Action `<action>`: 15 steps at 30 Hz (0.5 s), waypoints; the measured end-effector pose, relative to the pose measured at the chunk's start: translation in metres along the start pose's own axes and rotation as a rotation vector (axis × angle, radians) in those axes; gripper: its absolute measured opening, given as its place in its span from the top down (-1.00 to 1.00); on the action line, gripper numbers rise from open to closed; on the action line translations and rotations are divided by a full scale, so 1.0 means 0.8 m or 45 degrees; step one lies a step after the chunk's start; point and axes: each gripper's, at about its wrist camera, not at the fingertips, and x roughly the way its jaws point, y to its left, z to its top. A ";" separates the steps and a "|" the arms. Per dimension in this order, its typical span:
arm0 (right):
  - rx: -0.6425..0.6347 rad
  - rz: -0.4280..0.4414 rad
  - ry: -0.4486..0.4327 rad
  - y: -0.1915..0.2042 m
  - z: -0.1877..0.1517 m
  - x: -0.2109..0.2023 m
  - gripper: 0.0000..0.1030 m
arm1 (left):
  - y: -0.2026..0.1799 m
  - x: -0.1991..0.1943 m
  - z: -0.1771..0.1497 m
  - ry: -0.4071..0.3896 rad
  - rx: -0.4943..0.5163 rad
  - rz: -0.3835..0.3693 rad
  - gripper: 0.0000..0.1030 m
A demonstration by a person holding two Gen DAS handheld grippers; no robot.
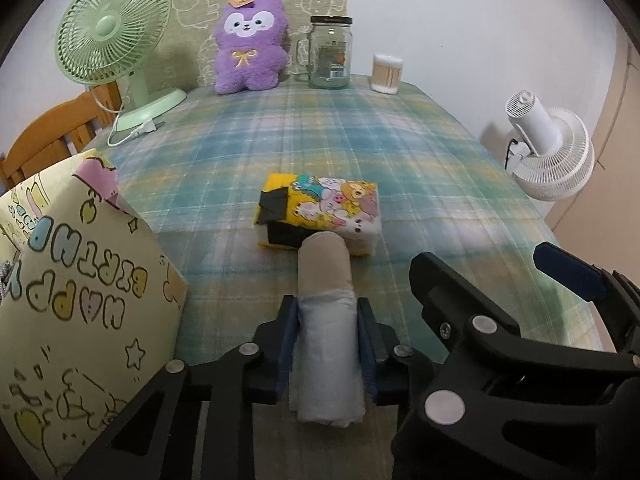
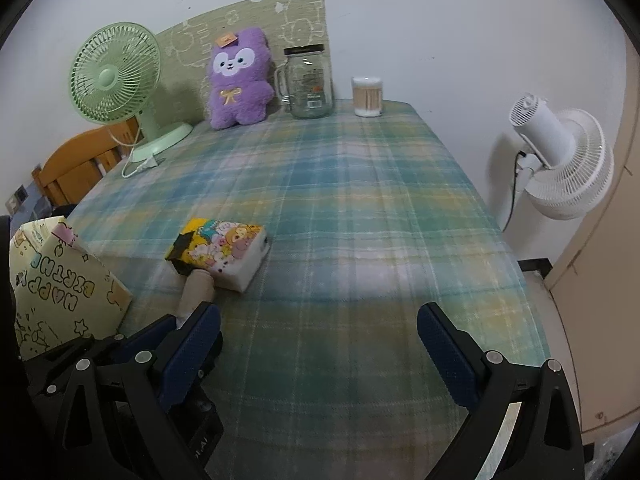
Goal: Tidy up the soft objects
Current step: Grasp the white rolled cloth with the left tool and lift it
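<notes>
We hold a soft roll (image 1: 326, 332) in our left gripper (image 1: 328, 340), low in the middle of the left wrist picture. Its two blue fingers (image 1: 289, 344) squeeze the white part of the roll. The tan end sticks out and touches a tissue pack (image 1: 324, 208) with cartoon animals, near the middle of the picture.

Our right gripper (image 2: 320, 344) is wide open at the bottom of the right wrist picture and holds nothing.

A birthday gift bag (image 1: 76, 304) fills the lower left. A purple plush toy (image 1: 250, 44) sits at the top, next to a glass jar (image 1: 330, 52).
</notes>
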 end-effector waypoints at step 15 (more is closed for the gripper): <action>-0.175 0.139 0.077 0.023 0.037 0.044 -0.95 | 0.022 0.016 0.027 0.004 -0.064 0.161 0.60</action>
